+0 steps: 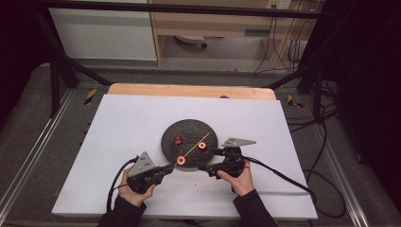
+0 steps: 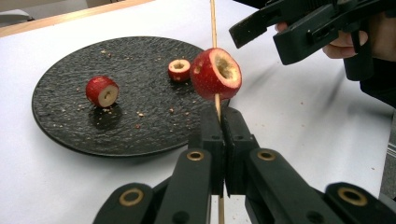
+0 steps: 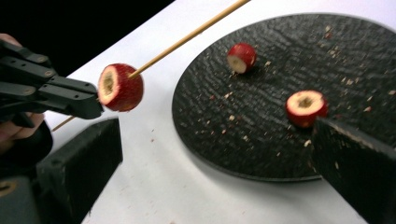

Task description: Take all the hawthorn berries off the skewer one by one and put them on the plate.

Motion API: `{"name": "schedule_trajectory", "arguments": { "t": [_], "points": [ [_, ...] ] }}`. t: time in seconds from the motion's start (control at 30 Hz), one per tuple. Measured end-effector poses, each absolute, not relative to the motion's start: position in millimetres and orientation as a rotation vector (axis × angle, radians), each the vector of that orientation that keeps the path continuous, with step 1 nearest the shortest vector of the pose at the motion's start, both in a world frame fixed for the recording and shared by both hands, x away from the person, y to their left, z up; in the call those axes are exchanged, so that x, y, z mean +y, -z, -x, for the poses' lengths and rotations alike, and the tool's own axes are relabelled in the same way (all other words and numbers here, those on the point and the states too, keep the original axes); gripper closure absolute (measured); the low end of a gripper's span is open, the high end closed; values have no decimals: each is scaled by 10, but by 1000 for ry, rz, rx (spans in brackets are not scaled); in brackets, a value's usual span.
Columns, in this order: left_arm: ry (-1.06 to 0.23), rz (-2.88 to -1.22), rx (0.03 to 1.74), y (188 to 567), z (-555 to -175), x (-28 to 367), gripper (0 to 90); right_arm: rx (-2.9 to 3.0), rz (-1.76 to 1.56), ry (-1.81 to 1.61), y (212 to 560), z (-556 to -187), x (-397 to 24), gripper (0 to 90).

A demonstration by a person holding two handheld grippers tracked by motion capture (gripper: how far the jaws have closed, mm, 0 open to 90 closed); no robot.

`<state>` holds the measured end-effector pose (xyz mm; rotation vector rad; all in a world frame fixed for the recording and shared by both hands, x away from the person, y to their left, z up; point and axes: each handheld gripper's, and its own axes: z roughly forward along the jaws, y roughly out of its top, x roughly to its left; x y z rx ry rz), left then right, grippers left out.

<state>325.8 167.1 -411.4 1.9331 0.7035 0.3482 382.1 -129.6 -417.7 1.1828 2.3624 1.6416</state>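
The left gripper [image 1: 169, 167] sits at the near left edge of the black plate [image 1: 170, 142], held in the person's left hand [image 1: 135, 191]. Its jaws are pressed together on a thin wooden skewer [image 2: 215, 100], which passes up between them and slants away over the plate. Just beyond the jaw tips, a cored red fruit piece [image 2: 215, 73] (hollow centre facing up and to the right in the left gripper view) is threaded on the skewer, hanging clear of the plate surface. Farther out from this gripper, two more pieces lie on the plate: a small red piece [image 2: 102, 91] to the far left, on its side with the cut face showing, and a cored ring-shaped piece [image 2: 179, 70] just behind the skewered one. Crumbs are scattered across the plate's textured surface.

To the right, the right gripper [image 1: 213, 159] is held by the right hand [image 1: 242, 178] at the plate's near right edge. Its jaws stand wide apart with nothing between them; in the right gripper view the cored ring-shaped piece [image 3: 306, 108] lies close in front of the right-hand jaw, while the skewered fruit and the left gripper [image 3: 95, 108] sit beyond the left-hand jaw. The plate rests on a white table cover [image 1: 118, 127].
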Motion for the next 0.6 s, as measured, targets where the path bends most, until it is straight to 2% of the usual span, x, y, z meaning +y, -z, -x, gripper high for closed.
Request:
{"name": "schedule_trajectory", "arguments": {
  "t": [0.4,0.6],
  "points": [
    [-338,-1947,677,4147,-3213,1569,883,2410,-1163,-1625,4275,-3690,-1229,42],
    [-331,-1958,660,4176,-3180,1497,883,2386,-1144,-1691,4247,-3656,-1230,71]
  ]
}}
